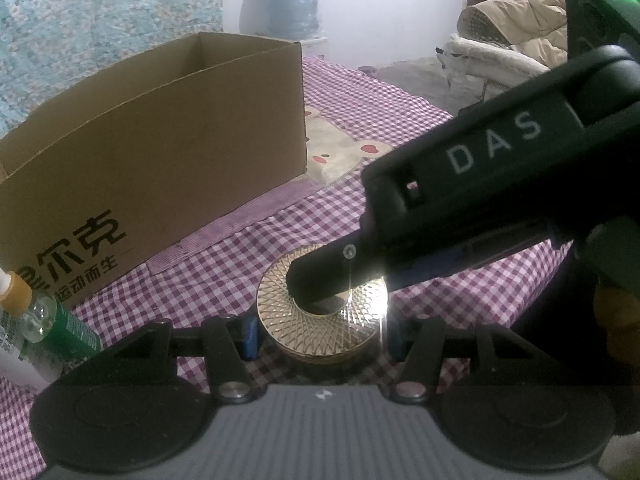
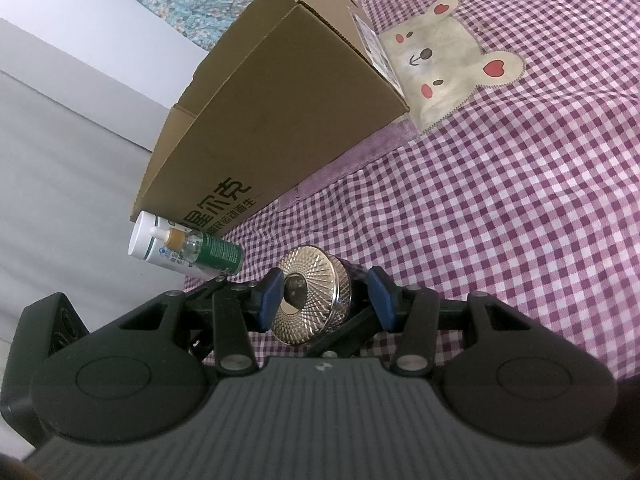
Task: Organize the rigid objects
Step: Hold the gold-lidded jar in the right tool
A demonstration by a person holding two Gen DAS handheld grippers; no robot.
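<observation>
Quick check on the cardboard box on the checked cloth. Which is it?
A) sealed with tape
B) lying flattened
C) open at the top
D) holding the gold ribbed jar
C. The cardboard box stands upright with its top open and inner walls showing, while the gold ribbed jar sits outside it on the checked cloth.

Left gripper (image 1: 320, 338) angled downward, blue pads about half apart, right gripper (image 2: 324, 300) crossing in from the right, one finger (image 1: 320, 276) pointing downward, jaws partly apart
</observation>
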